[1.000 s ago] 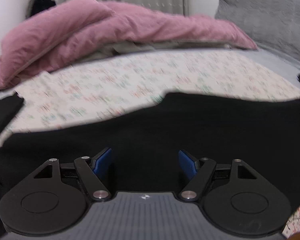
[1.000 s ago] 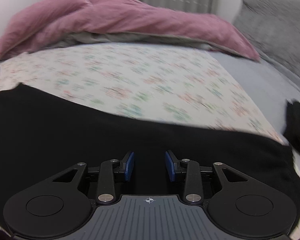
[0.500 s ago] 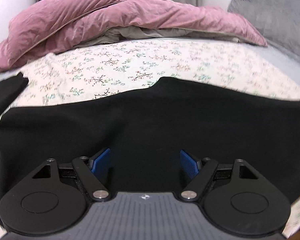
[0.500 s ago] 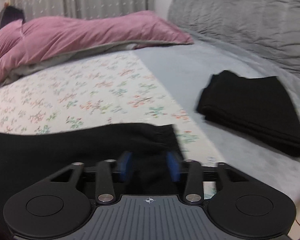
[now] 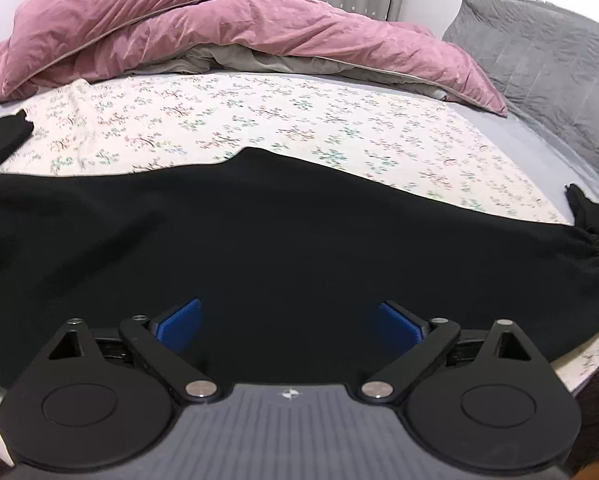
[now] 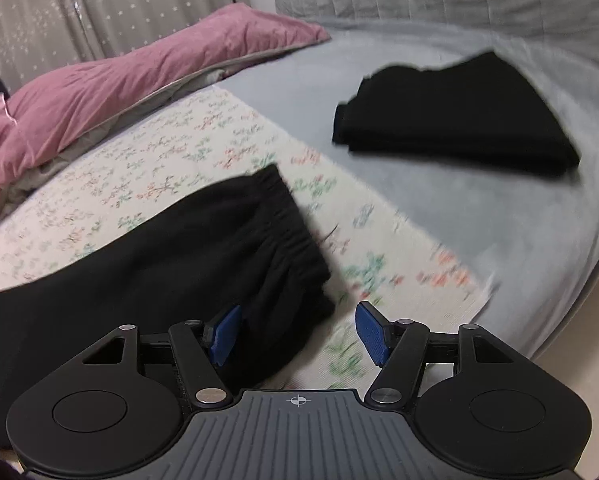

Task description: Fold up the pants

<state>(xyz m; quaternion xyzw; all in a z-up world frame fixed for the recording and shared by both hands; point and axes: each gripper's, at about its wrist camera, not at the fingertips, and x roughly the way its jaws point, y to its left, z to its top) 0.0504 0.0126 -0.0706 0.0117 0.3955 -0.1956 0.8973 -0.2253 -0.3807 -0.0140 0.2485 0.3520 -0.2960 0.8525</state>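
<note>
The black pants lie flat across the near edge of the bed, apparently folded only lengthwise, with both the left hand-held gripper and right hand-held gripper spread wide, holding nothing, so cross folds remain.

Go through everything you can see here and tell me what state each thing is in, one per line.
Black pants: spread flat across the floral sheet, not yet folded; elastic waistband end by the right gripper.
Folded black garment: folded, lying on the grey sheet.
Pink duvet: bunched up at the far side.
Left gripper: open, over the pants.
Right gripper: open, holding nothing.
</note>
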